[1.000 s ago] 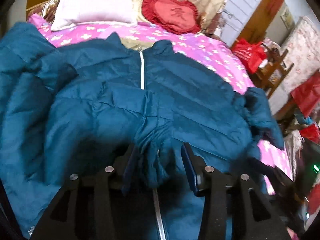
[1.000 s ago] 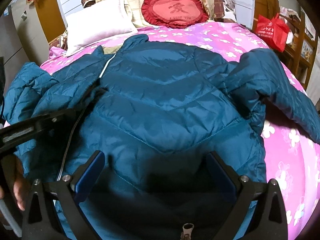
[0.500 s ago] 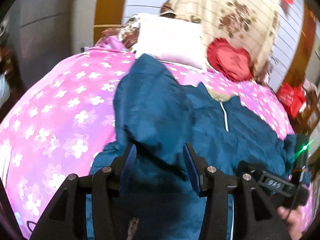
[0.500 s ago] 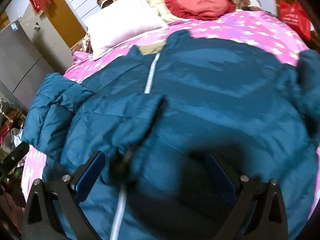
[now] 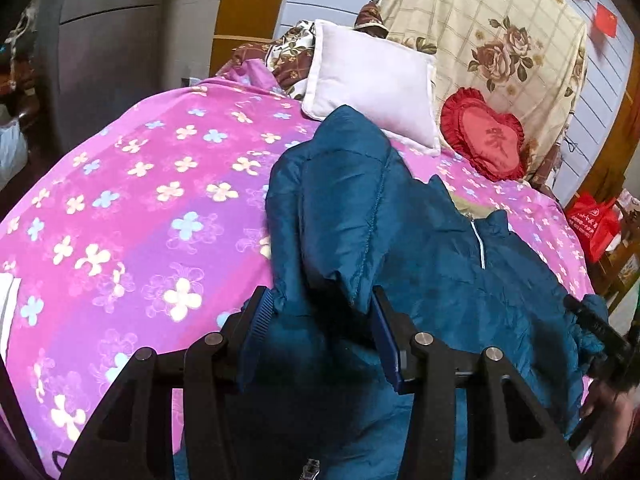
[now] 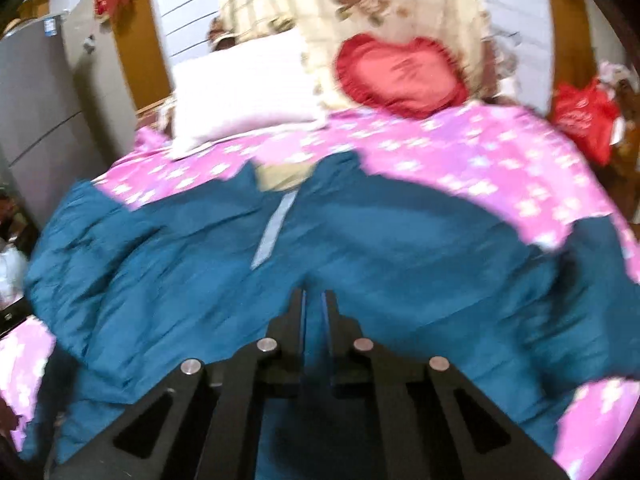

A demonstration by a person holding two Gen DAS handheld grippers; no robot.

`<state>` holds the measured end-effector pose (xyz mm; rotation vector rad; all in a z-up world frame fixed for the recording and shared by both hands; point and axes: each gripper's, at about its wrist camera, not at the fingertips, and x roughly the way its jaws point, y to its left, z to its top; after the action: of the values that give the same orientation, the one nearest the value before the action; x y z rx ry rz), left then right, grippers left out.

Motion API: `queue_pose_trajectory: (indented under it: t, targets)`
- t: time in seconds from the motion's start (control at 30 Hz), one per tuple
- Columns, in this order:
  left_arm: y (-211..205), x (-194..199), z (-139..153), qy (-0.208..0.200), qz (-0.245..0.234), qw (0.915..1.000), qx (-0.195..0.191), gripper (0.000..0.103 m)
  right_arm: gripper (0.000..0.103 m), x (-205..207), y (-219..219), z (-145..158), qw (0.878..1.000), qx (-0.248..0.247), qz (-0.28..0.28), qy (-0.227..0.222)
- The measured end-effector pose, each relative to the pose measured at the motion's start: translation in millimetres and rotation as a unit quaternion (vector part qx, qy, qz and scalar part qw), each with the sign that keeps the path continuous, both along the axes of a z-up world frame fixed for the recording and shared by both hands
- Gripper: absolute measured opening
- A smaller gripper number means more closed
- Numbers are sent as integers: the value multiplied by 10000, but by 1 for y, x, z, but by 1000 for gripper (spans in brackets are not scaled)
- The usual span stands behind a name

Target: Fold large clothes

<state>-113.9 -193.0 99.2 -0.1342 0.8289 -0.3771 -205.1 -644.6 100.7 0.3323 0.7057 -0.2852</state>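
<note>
The left gripper (image 5: 322, 330) is clamped on a bunched sleeve of the teal puffer jacket (image 5: 440, 272), which lies spread on the pink flowered bedspread (image 5: 140, 208) ahead of both grippers. The right gripper (image 6: 314, 300) has just snapped closed; whether it pinches fabric is unclear through the blur.

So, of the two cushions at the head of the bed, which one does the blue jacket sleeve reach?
The plain white rectangular pillow: the teal quilted jacket sleeve overlaps its lower edge. The red heart-shaped cushion lies apart, further right.
</note>
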Motion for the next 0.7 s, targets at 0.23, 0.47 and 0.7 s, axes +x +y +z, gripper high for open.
queue_pose_trajectory:
  t: [0.23, 0.47, 0.7]
  targets:
    - [-2, 1, -2, 110, -126, 9997, -197, 29, 11, -14, -31, -24, 9923, 1231, 111, 67]
    - [-6, -10, 12, -62, -710, 9951, -684, 29, 79, 27, 34, -45, 9851, 1570, 658, 238]
    - [11, -8, 24, -482, -323, 9968, -545, 30, 11, 33, 55, -36, 9909, 1043, 842, 135]
